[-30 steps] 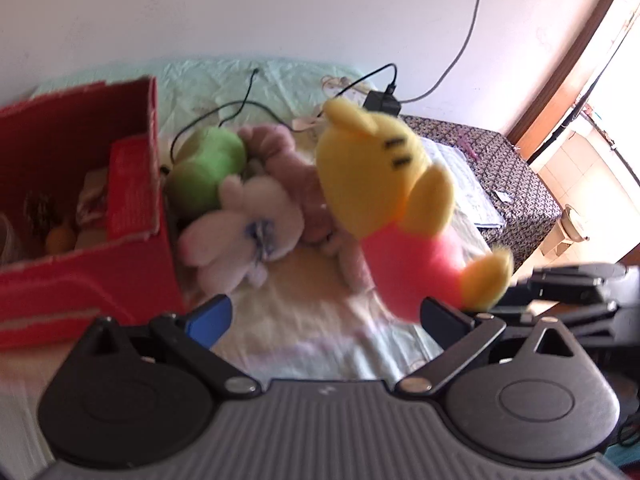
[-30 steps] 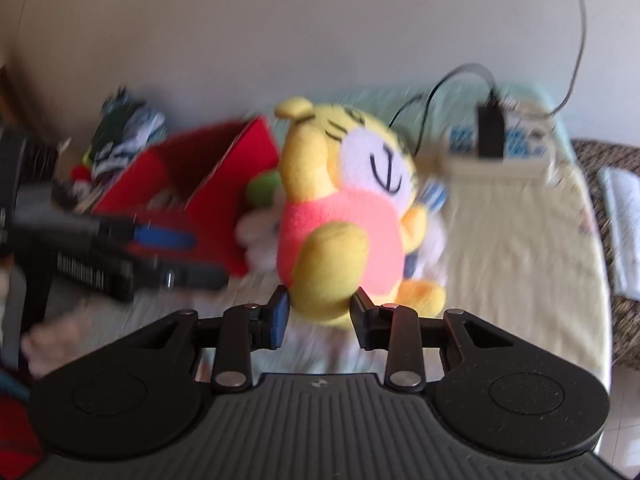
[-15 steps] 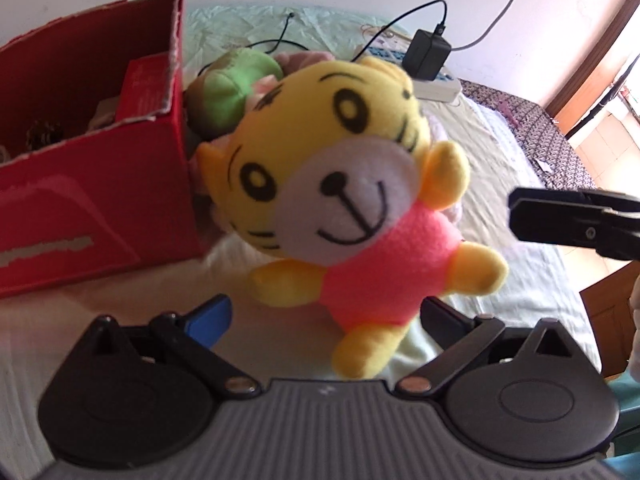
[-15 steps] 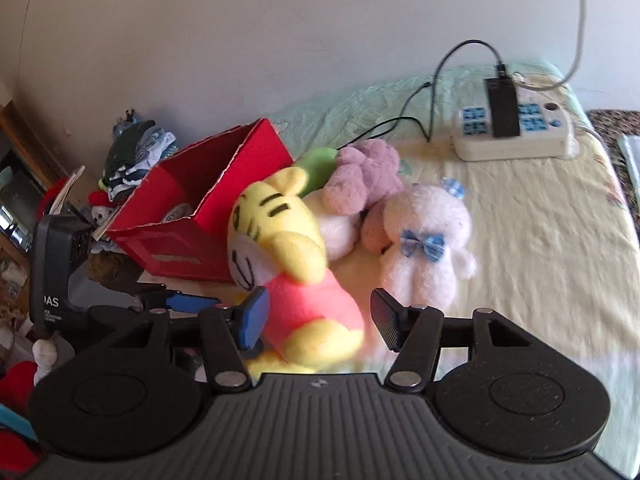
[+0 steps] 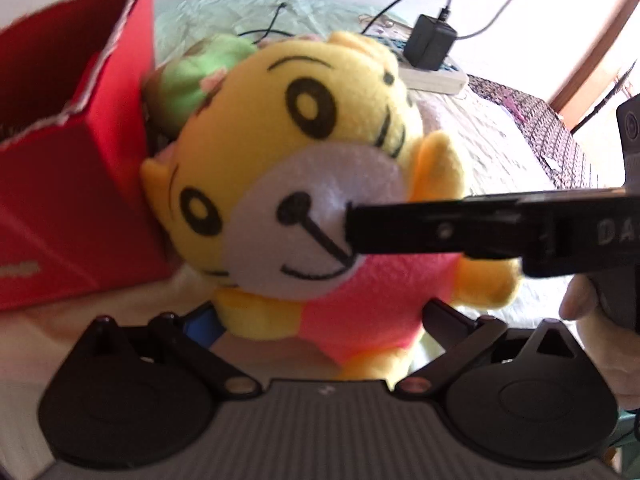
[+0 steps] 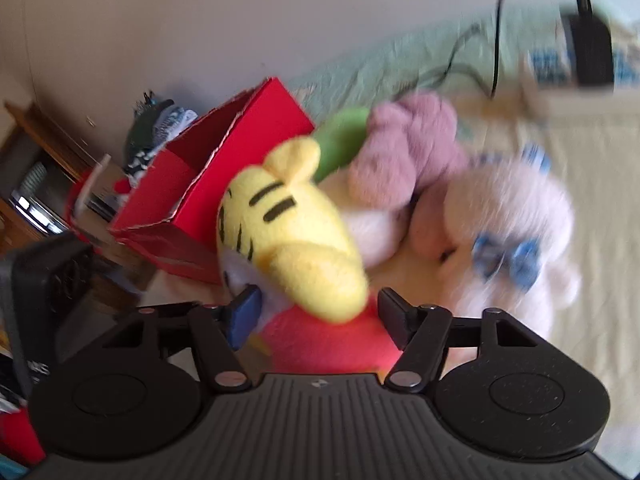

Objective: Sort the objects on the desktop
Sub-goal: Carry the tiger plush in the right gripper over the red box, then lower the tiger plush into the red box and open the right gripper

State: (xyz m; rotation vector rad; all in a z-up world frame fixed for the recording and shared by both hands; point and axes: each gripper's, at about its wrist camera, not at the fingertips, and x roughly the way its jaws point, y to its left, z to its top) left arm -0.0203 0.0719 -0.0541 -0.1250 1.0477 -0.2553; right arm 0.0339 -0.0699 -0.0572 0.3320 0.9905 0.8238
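A yellow tiger plush in a pink shirt (image 5: 304, 184) lies on the bed sheet and leans against a red box (image 5: 80, 160). My left gripper (image 5: 324, 320) stands wide open, and the plush's lower body sits between its fingers. My right gripper (image 6: 320, 314) straddles the same plush (image 6: 296, 248) from the side. Its jaws are closing, with the pink body and a yellow arm between them, and no firm press shows. In the left wrist view one of its fingers (image 5: 420, 232) reaches in from the right across the plush's white muzzle.
The red box (image 6: 224, 168) is open-topped. Behind the tiger lie a green plush (image 6: 340, 136), a pink plush (image 6: 404, 152) and a white plush with a blue bow (image 6: 512, 232). A power strip (image 5: 436, 76) with cables sits at the back. A hand (image 5: 580, 304) shows at the right.
The right gripper held the tiger in the air, then opened; the plush came down onto the sheet by the red box. Both grippers have sunk closer around it.
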